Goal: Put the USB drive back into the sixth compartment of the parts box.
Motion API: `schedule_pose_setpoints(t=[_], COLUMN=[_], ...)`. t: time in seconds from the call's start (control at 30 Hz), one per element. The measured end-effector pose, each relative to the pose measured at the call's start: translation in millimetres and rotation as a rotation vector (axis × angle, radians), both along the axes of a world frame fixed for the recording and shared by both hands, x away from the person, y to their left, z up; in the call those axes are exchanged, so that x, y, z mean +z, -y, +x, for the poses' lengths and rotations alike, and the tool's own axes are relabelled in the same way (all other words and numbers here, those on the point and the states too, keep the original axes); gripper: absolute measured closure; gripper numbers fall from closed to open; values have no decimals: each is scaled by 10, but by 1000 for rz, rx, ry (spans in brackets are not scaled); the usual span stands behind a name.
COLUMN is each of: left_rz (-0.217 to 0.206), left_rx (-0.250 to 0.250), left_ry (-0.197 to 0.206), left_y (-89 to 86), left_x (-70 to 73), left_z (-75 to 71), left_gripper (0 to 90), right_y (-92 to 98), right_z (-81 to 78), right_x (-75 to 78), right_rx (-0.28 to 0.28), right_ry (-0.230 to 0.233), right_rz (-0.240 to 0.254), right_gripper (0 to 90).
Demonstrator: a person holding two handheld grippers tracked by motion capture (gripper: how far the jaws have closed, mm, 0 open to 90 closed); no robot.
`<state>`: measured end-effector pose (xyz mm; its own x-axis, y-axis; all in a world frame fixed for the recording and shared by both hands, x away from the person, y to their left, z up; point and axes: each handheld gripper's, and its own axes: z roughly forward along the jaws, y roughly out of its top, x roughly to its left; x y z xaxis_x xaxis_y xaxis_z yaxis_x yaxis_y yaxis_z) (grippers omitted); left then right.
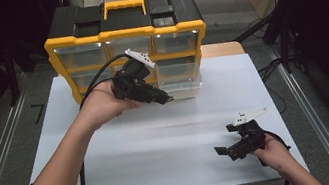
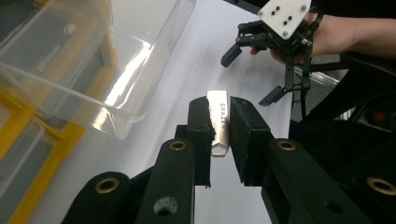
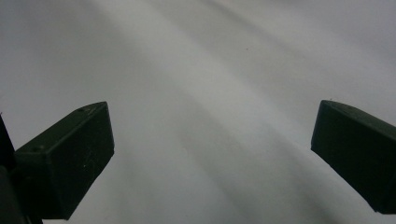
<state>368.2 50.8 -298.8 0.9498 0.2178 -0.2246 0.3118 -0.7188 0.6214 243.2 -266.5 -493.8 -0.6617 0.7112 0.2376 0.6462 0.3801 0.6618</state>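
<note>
White table surface [image 1: 162, 148]: a pale sheet covering the worktop, seen in the high view from above; it also forms the plain backdrop in the right gripper view.

Yellow-and-black organiser case [image 1: 125, 38]: stands upright at the 12 o'clock edge of the sheet, handle on top, its front a grid of clear drawers framed in yellow.

Clear drawer [image 1: 179, 77]: pulled out from the lower right of the case, at roughly 1 o'clock from the sheet's centre. In the left gripper view the same transparent tray [image 2: 93, 70] lies at 10 o'clock from the jaws, apart from them; whether it holds anything cannot be told.

Left hand [image 1: 103, 102]: reaches in from 7 o'clock and grasps the left gripper [image 1: 166, 98], whose tip points toward 4 o'clock, just in front of the pulled-out drawer. A black cable loops back from it over the case front.

Right hand [image 1: 273, 150]: at 4 o'clock on the sheet, well apart from the case, holding the right gripper [image 1: 223, 151] with its tip toward 9 o'clock. The right gripper view shows its two black jaws spread wide, with bare sheet between them; in the left gripper view the same gripper [image 2: 252, 74] appears at 1 o'clock, jaws likewise apart.

Eraser [image 2: 218, 123]: a small pale bar lettered "ERAZER", clamped edge-on between the narrowly set jaws of the left gripper [image 2: 219, 135], above the sheet, near the drawer's mouth.
</note>
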Motion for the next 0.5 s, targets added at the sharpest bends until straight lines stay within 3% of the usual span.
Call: schedule_pose_setpoints(t=[0.5], left_rz=[-6], left_rx=[33], left_ry=[37], left_y=[126], left_x=[198], left_z=[155], left_gripper=[793], right_y=[-4], right_z=[0], right_x=[1], right_rx=[4], right_ry=[0], right_rz=[0], right_gripper=[0])
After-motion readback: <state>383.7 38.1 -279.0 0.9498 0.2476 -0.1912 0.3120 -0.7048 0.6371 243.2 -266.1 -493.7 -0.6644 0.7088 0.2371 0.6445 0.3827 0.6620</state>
